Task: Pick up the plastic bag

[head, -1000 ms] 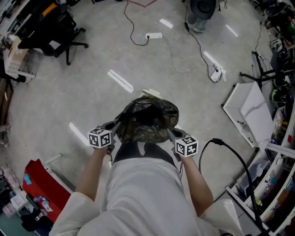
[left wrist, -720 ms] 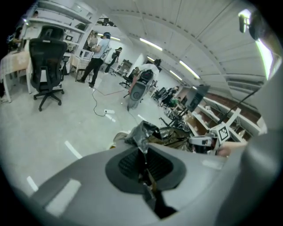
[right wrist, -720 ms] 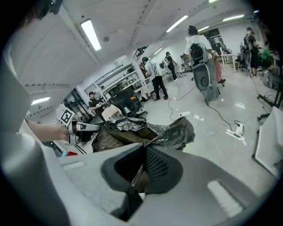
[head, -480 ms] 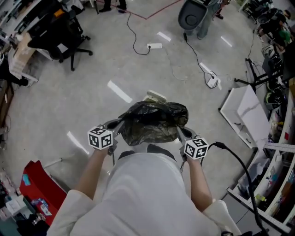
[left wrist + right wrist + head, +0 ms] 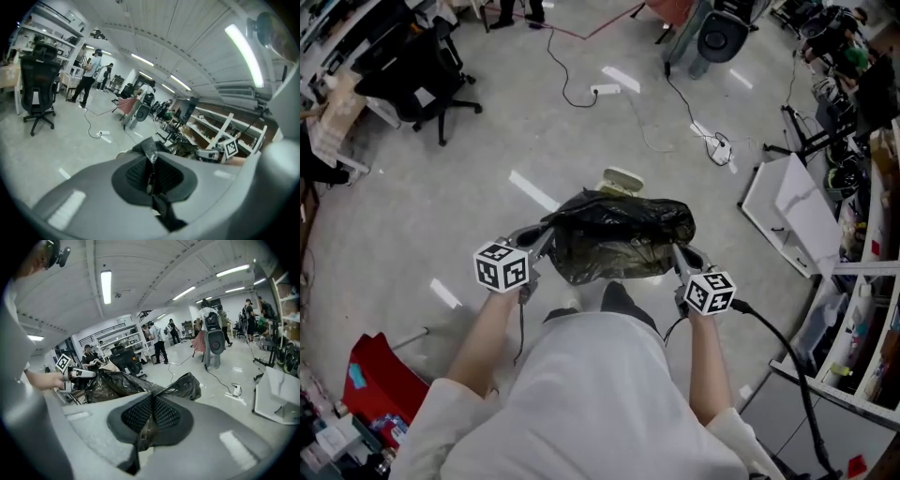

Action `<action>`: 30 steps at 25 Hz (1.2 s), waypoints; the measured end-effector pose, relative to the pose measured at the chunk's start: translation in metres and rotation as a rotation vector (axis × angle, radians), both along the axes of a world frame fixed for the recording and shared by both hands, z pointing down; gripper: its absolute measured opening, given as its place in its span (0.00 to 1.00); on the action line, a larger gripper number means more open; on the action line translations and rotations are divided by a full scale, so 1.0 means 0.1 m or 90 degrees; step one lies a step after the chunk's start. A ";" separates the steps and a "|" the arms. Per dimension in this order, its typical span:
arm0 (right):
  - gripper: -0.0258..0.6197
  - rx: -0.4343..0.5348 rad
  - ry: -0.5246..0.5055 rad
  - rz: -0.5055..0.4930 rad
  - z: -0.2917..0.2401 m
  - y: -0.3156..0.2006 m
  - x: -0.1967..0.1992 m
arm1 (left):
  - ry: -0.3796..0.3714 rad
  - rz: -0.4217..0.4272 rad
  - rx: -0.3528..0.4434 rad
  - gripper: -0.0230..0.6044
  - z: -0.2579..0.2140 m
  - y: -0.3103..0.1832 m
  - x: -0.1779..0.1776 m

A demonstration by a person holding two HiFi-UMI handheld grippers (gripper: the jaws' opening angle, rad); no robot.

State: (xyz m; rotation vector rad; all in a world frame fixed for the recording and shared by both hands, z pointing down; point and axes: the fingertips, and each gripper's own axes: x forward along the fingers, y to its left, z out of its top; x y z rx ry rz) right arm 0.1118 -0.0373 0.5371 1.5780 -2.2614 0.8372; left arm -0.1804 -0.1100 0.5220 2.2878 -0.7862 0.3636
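The black bag (image 5: 619,236) hangs between the two grippers, up off the floor (image 5: 441,202). The left gripper (image 5: 546,234) and the right gripper (image 5: 677,251) each pinch one edge tight. The lift looks nearly done, so next both must hold tight so the bag cannot slip.

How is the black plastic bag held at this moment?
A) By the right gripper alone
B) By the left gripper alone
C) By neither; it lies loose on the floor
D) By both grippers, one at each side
D: the left gripper and the right gripper each have their jaws shut on an edge of the plastic bag, which stretches between them.
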 end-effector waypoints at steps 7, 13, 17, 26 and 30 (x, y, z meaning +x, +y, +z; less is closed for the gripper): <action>0.04 0.013 0.066 -0.003 -0.02 0.26 -0.19 | -0.009 0.018 0.013 0.05 0.00 0.20 -0.03; 0.04 0.039 0.037 0.003 -0.27 0.44 -0.05 | -0.015 0.002 0.036 0.05 -0.28 0.33 0.10; 0.04 0.067 0.017 -0.002 -0.53 0.50 0.05 | -0.008 -0.016 0.054 0.05 -0.50 0.37 0.20; 0.04 0.100 0.005 -0.059 -0.73 0.53 0.12 | 0.004 -0.049 0.052 0.05 -0.61 0.52 0.39; 0.04 0.122 0.001 -0.072 -0.82 0.52 0.16 | 0.004 -0.050 0.063 0.05 -0.69 0.58 0.49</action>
